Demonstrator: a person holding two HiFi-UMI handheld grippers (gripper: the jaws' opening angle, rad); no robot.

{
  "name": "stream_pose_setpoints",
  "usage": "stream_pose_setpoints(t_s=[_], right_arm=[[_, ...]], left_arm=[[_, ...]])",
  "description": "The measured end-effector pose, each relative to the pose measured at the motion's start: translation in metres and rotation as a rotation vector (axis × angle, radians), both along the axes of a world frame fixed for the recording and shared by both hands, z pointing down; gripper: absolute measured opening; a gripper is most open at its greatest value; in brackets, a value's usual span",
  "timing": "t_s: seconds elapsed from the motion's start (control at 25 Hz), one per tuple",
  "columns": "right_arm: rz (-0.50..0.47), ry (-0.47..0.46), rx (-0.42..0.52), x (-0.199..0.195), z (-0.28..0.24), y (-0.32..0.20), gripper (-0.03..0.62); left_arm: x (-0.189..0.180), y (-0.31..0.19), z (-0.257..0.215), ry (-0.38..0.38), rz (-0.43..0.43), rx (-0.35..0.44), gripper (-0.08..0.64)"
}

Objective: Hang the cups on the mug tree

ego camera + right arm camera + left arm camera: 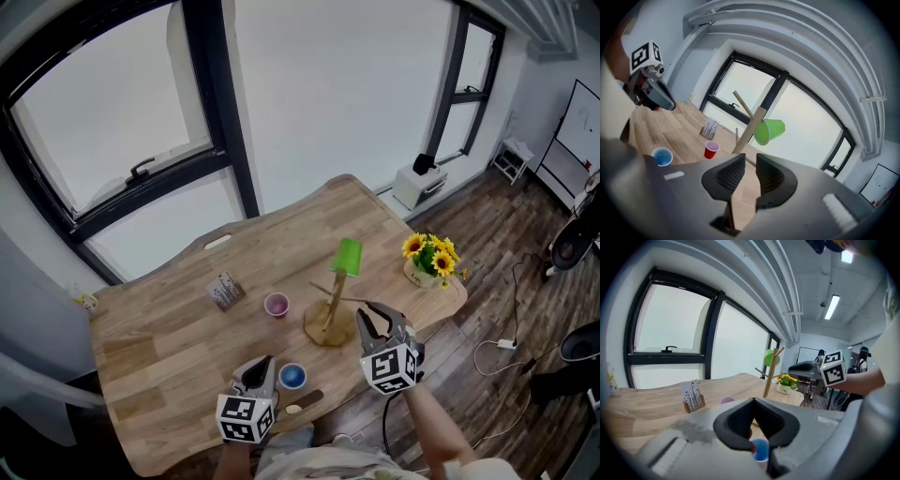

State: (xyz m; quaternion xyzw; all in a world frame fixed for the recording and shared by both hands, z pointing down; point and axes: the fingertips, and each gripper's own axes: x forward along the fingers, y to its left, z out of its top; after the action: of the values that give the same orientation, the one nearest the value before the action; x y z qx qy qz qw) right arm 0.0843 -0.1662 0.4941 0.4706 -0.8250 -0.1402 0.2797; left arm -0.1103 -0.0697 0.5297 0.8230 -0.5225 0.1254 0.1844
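Looking down, I see my left gripper (258, 367) with the blue cup (292, 376) just to its right; my right gripper (371, 323) sits near the mug tree (330, 314); left gripper view: jaws together, empty; right gripper view: jaws apart, nothing between, green cup (768, 131) hanging on the tree ahead.

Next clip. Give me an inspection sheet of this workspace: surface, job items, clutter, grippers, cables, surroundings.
Surface: wooden table, wavy edge.
Job's things: mug tree upright, green cup hung on it; red cup and blue cup standing on the table.
Clutter: card holder; sunflower pot at the right end.
Grippers: left gripper shut, empty, beside the blue cup; right gripper open, nothing between its jaws.
Cables: cable loose on the floor.
Surroundings: windows, whiteboard.
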Motion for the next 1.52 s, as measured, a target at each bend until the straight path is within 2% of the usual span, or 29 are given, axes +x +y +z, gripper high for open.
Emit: stream_pose_setpoints(t_s=[0.36, 0.48, 0.6, 0.84, 1.08, 1.2, 1.36, 1.52], right_arm=[[-0.002, -0.047, -0.079, -0.008, 0.027, 0.037, 0.074], [0.002, -0.087, -0.135, -0.013, 0.041, 0.048, 0.074], [-0.002, -0.145, -0.24, -0.023, 0.061, 0.06, 0.08], [-0.004, -0.279, -0.466, -0.053, 0.097, 0.086, 0.147], [0.01, -0.406, -0.67, -0.08, 0.127, 0.107, 0.163], [0.048, -0.486, -0.776, -0.09, 0.144, 0.114, 0.162], [0.116, -0.637, -0.934, -0.104, 0.161, 0.122, 0.163], [0.165, -0.69, -1.01, -0.115, 0.174, 0.127, 0.162]], left_arm=[[0.002, 0.007, 0.006, 0.003, 0.001, -0.014, 0.002], [0.001, 0.01, 0.01, 0.003, -0.003, -0.023, 0.0], [-0.003, 0.014, 0.012, 0.002, -0.012, -0.03, 0.0], [-0.011, 0.022, 0.019, 0.002, -0.024, -0.05, 0.001], [-0.015, 0.028, 0.029, -0.001, -0.02, -0.077, 0.001], [-0.018, 0.03, 0.034, -0.002, -0.017, -0.088, 0.0], [-0.024, 0.034, 0.041, -0.003, -0.014, -0.108, 0.0], [-0.031, 0.037, 0.048, -0.004, -0.015, -0.129, 0.0]])
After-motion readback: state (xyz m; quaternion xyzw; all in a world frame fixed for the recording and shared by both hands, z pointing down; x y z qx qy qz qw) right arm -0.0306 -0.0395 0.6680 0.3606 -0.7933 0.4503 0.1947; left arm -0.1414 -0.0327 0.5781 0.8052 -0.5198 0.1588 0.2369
